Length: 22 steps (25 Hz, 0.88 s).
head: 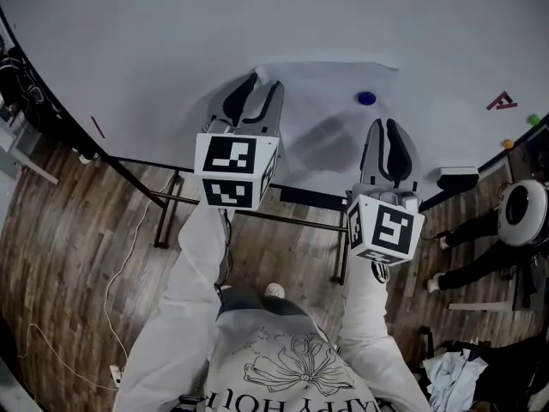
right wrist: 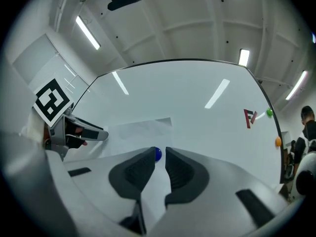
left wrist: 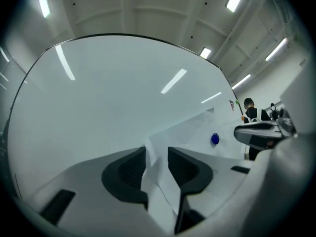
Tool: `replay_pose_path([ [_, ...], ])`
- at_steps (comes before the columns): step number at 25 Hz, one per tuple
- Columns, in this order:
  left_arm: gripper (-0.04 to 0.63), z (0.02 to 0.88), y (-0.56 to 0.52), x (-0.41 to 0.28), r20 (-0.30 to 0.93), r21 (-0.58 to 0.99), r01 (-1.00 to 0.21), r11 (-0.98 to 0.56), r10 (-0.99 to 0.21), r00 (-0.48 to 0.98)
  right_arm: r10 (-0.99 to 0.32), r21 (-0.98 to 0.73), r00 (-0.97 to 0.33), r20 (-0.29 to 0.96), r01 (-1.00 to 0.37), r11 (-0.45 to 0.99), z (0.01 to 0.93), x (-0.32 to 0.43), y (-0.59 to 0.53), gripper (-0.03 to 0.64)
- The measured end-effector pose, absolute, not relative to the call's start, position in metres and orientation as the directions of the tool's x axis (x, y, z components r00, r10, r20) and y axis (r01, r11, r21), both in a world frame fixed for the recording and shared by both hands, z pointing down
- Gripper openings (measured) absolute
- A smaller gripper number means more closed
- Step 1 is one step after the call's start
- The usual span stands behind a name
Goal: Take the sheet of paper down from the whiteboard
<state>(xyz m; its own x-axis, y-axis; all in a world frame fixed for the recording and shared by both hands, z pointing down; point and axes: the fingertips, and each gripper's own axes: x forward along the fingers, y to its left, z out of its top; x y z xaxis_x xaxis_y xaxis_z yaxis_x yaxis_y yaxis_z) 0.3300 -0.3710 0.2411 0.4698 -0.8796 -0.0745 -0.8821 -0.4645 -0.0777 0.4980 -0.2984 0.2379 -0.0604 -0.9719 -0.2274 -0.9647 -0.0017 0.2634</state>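
Note:
A white sheet of paper (head: 334,118) hangs on the whiteboard (head: 154,33), pinned near its top right by a blue magnet (head: 366,98). My left gripper (head: 256,93) is at the sheet's upper left corner. In the left gripper view its jaws (left wrist: 157,157) stand apart, with the lifted paper corner (left wrist: 151,152) between them and not pinched. My right gripper (head: 388,136) points at the board just below the magnet. In the right gripper view, a narrow gap shows between its jaws (right wrist: 158,162), and the blue magnet (right wrist: 156,154) sits just beyond the tips.
A red magnet shape (head: 502,102), a green magnet (head: 533,119) and an orange one (head: 508,143) sit on the board's right side. An eraser (head: 457,175) lies on the board's ledge. A person's legs (head: 467,269) stand at the right, on wooden floor with cables.

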Motion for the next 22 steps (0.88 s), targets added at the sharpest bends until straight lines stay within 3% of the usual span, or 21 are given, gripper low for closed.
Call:
replay_pose_path([
  [11,0.12,0.23,-0.38,0.333,-0.088,-0.021,-0.891,-0.454,-0.887,0.454,-0.971,0.319,-0.086,-0.224,-0.948,0.01,0.233,0.492,-0.319,0.1],
  [22,0.012,0.229,-0.384,0.322,-0.079,-0.019,-0.889,-0.458,-0.886,0.458,-0.98,0.345,-0.042,-0.193,-0.938,-0.028,0.239,0.481,-0.339,0.117],
])
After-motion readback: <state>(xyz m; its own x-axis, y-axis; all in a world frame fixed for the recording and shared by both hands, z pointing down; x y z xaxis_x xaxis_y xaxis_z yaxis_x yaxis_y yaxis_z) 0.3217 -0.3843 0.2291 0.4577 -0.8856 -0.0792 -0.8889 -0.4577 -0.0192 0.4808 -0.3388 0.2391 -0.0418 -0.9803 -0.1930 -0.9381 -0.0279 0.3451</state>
